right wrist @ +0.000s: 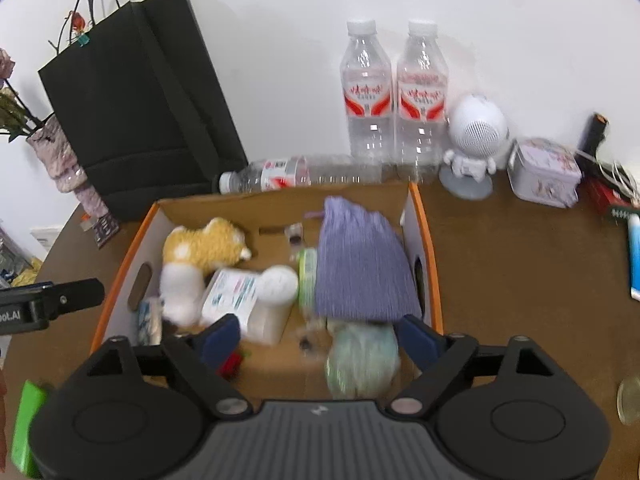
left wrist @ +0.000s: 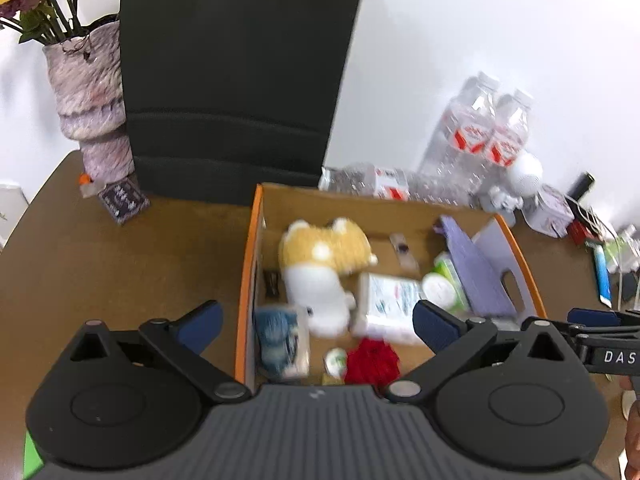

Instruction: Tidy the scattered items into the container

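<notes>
1. Brown desk [right wrist: 520, 264], carrying everything shown.
2. Black paper bag [right wrist: 140, 108], far left, against the wall.
3. Cardboard box [right wrist: 434, 280] with orange rim, centre of the desk; it contains a purple pouch [right wrist: 360, 264], a plush dog [left wrist: 320, 264] and a red item [left wrist: 372, 360].
4. Two upright water bottles [right wrist: 394, 92], behind the box.
5. Left gripper [left wrist: 318, 326]: spread wide, empty, over the box's near left corner.
6. Right gripper [right wrist: 320, 338]: spread wide, empty, above the box's near edge.

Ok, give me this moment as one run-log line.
left gripper: open, empty, above cardboard box | right gripper: open, empty, above box | in box: plush toy, purple pouch
</notes>
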The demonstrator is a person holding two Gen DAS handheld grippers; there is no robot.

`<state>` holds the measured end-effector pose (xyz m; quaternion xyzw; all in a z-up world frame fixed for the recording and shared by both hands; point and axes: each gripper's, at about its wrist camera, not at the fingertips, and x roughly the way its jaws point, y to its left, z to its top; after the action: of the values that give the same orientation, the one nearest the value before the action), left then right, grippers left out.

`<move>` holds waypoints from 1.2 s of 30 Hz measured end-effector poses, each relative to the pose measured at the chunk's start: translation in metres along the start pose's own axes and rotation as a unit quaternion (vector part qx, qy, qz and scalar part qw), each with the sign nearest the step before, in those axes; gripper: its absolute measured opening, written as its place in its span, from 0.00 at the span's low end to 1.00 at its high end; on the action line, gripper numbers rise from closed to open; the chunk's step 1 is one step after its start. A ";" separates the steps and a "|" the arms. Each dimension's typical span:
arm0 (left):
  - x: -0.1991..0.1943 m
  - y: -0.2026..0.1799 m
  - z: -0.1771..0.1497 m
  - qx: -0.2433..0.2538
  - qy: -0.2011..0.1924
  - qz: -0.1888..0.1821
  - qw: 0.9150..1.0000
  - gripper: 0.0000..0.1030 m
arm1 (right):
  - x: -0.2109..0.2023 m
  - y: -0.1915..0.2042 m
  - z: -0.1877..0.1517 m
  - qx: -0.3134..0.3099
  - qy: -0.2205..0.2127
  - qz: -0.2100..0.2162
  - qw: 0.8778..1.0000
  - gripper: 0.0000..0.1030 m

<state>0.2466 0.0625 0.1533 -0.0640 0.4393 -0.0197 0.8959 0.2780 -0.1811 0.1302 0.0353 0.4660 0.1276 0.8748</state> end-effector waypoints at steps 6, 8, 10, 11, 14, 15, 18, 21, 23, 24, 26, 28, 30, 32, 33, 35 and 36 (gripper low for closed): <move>0.006 -0.027 -0.041 0.038 0.050 0.023 0.998 1.00 | -0.010 0.005 -0.033 -0.002 0.038 -0.012 0.999 0.92; 0.004 -0.029 -0.053 0.031 0.054 0.024 0.998 1.00 | -0.013 0.008 -0.045 -0.008 0.042 -0.015 0.999 0.92; -0.006 -0.029 -0.064 0.019 0.045 0.022 0.999 1.00 | -0.019 0.009 -0.056 -0.009 0.039 -0.017 0.999 0.92; -0.014 -0.029 -0.072 0.017 0.033 0.023 0.999 1.00 | -0.024 0.010 -0.062 -0.010 0.034 -0.017 0.999 0.92; -0.042 -0.033 -0.102 0.025 -0.019 0.037 0.999 1.00 | -0.044 0.016 -0.088 -0.024 -0.001 -0.008 1.000 0.92; -0.049 -0.034 -0.113 0.030 -0.034 0.041 0.998 1.00 | -0.052 0.019 -0.100 -0.028 -0.020 -0.012 0.999 0.92; -0.064 -0.035 -0.150 0.040 -0.068 0.047 0.996 1.00 | -0.073 0.023 -0.137 -0.039 -0.084 -0.027 0.995 0.92; -0.071 -0.031 -0.201 0.033 -0.114 0.065 0.991 1.00 | -0.085 0.019 -0.193 -0.050 -0.161 -0.016 0.986 0.99; -0.074 -0.025 -0.238 0.027 -0.149 0.062 0.986 1.00 | -0.081 0.015 -0.227 -0.055 -0.182 -0.022 0.981 0.99; -0.074 -0.021 -0.254 0.028 -0.159 0.054 0.985 1.00 | -0.075 0.013 -0.244 -0.059 -0.181 -0.030 0.981 0.99; -0.073 -0.014 -0.277 0.018 -0.166 0.038 0.985 1.00 | -0.064 0.008 -0.267 -0.055 -0.165 -0.045 0.984 0.99; -0.070 -0.009 -0.293 0.012 -0.158 0.029 0.987 1.00 | -0.054 0.005 -0.283 -0.046 -0.140 -0.055 0.988 0.99; -0.066 -0.007 -0.301 0.011 -0.143 0.024 0.989 1.00 | -0.049 0.006 -0.294 -0.052 -0.126 -0.064 0.989 0.99; -0.062 -0.007 -0.307 0.006 -0.134 0.032 0.990 1.00 | -0.047 0.010 -0.303 -0.055 -0.128 -0.067 0.988 0.99; -0.060 -0.007 -0.309 0.007 -0.133 0.039 0.990 1.00 | -0.047 0.011 -0.305 -0.052 -0.129 -0.062 0.988 1.00; -0.059 -0.010 -0.310 0.018 -0.129 0.048 0.990 1.00 | -0.044 0.012 -0.309 -0.052 -0.125 -0.047 0.990 1.00; -0.058 -0.010 -0.311 0.019 -0.131 0.051 0.990 1.00 | -0.041 0.012 -0.311 -0.054 -0.120 -0.050 0.990 1.00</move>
<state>-0.0341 0.0273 0.0123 -0.0262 0.3200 0.0264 0.9467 -0.0024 -0.1973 -0.0093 -0.0200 0.3508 0.1037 0.9305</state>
